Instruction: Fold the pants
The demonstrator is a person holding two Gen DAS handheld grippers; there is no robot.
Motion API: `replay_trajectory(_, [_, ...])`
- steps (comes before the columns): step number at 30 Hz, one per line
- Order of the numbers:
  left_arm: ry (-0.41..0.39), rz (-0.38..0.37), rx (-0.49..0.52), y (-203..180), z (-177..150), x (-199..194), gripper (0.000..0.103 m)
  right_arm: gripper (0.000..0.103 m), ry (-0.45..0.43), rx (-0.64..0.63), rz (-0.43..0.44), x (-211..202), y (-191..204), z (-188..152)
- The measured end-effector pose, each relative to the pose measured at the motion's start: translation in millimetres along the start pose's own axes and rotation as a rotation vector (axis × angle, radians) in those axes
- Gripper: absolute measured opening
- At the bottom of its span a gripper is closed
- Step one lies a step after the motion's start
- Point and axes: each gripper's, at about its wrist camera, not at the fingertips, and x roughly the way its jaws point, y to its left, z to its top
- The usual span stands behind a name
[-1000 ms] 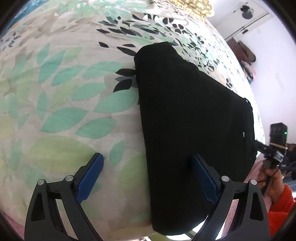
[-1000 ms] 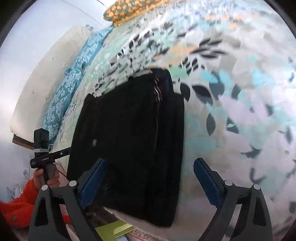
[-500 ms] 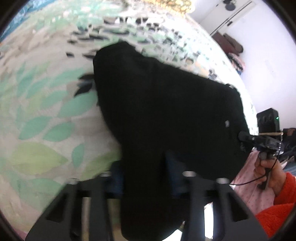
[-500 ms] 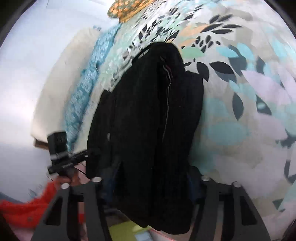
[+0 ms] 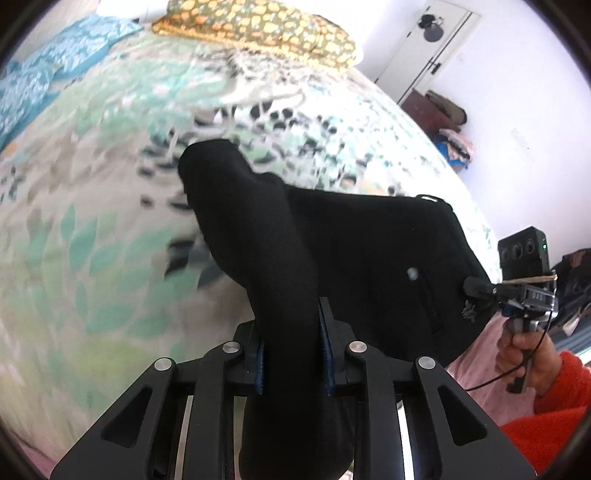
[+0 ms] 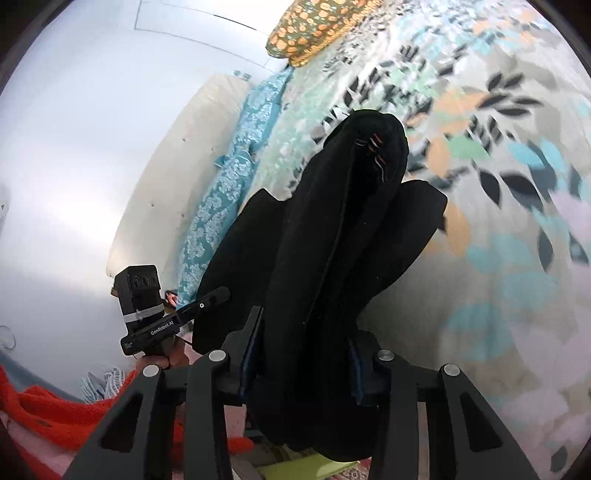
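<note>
Two grippers, one garment. Item: black pants [image 5: 354, 258], already folded lengthwise, on leaf-print bedspread [image 5: 92, 221].

Grip, L: left gripper [image 5: 291, 354] has jaws closing, blue pads pinching a bunched near-edge corner of the pants; cloth fills the gap.

Grip, R: right gripper [image 6: 299, 365] likewise closing, pads clamped on a thicker wad at the other near corner; striped trim [image 6: 375, 155] shows at far end.

Position: near edge raised off the bed by both tools; far end rests on the spread toward 12 o'clock, approx. under the orange-print pillow [image 5: 258, 29].

Long axis: runs 6 to 12 o'clock in both wrist views, i.e. straight ahead of the tongs.

Key relation: free fabric lies fwd of both grippers, so next fold prob. carries the held edge toward 12 o'clock, over the resting end. Neither hand clearly nearer; the two corners sit side by side, right gripper seen at 3 o'clock from left view.

Risk: uneven wads may skew the fold.
</note>
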Motion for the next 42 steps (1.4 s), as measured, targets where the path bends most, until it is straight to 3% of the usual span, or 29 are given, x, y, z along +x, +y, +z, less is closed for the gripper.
replay_trajectory(5, [-0.074,0.032,0.031,-2,56,0,0.022,0.040,-0.060,-0.085,-0.018,0,21,57])
replay_trajectory(8, [-0.127,0.077,0.041,4,94,13,0.025,0.040,-0.114,-0.120,-0.074,2,25,98])
replay_trajectory(9, [-0.129,0.109,0.049,8,100,20,0.029,0.047,-0.126,-0.118,-0.119,2,21,109])
replay_trajectory(10, [-0.126,0.182,0.057,13,104,32,0.040,0.051,-0.129,-0.118,-0.212,4,14,117])
replay_trajectory(11, [-0.120,0.249,0.057,19,103,40,0.054,0.060,-0.119,-0.123,-0.326,7,6,120])
replay_trajectory(12, [-0.110,0.323,0.052,25,98,47,0.059,0.064,-0.101,-0.129,-0.424,8,-1,117])
replay_trajectory(13, [-0.097,0.376,0.041,34,85,51,0.064,0.064,-0.092,-0.132,-0.478,6,-6,112])
replay_trajectory(14, [-0.092,0.377,0.028,41,70,49,0.072,0.066,-0.092,-0.132,-0.509,1,-10,100])
replay_trajectory(16, [-0.103,0.383,-0.006,52,39,42,0.089,0.075,-0.117,-0.146,-0.543,-13,-10,68])
replay_trajectory(17, [-0.120,0.413,-0.030,57,19,37,0.094,0.086,-0.132,-0.159,-0.568,-19,-9,49])
replay_trajectory(20, [-0.143,0.460,-0.093,64,-31,27,0.096,0.103,-0.165,-0.161,-0.608,-30,-1,6])
replay_trajectory(22, [-0.110,0.475,-0.100,59,-42,29,0.096,0.103,-0.160,-0.142,-0.630,-25,3,-11])
replay_trajectory(24, [-0.104,0.469,-0.059,43,-40,27,0.097,0.103,-0.129,-0.143,-0.681,-17,11,-18])
replay_trajectory(26, [-0.150,0.485,0.023,21,-24,17,0.099,0.103,-0.118,-0.200,-0.754,-12,24,-19])
replay_trajectory(28, [-0.192,0.494,0.069,6,-5,6,0.099,0.103,-0.143,-0.292,-0.850,-8,46,-11])
replay_trajectory(30, [-0.237,0.486,0.108,-9,19,-12,0.100,0.103,-0.161,-0.339,-0.890,-12,68,5])
replay_trajectory(36, [-0.403,0.581,0.171,-50,59,-68,0.102,0.103,-0.241,-0.402,-0.900,-38,128,36])
replay_trajectory(38, [-0.399,0.595,0.157,-61,55,-74,0.102,0.103,-0.261,-0.402,-0.875,-42,145,34])
replay_trajectory(42, [-0.358,0.535,0.131,-71,36,-70,0.102,0.103,-0.254,-0.393,-0.841,-31,160,11])
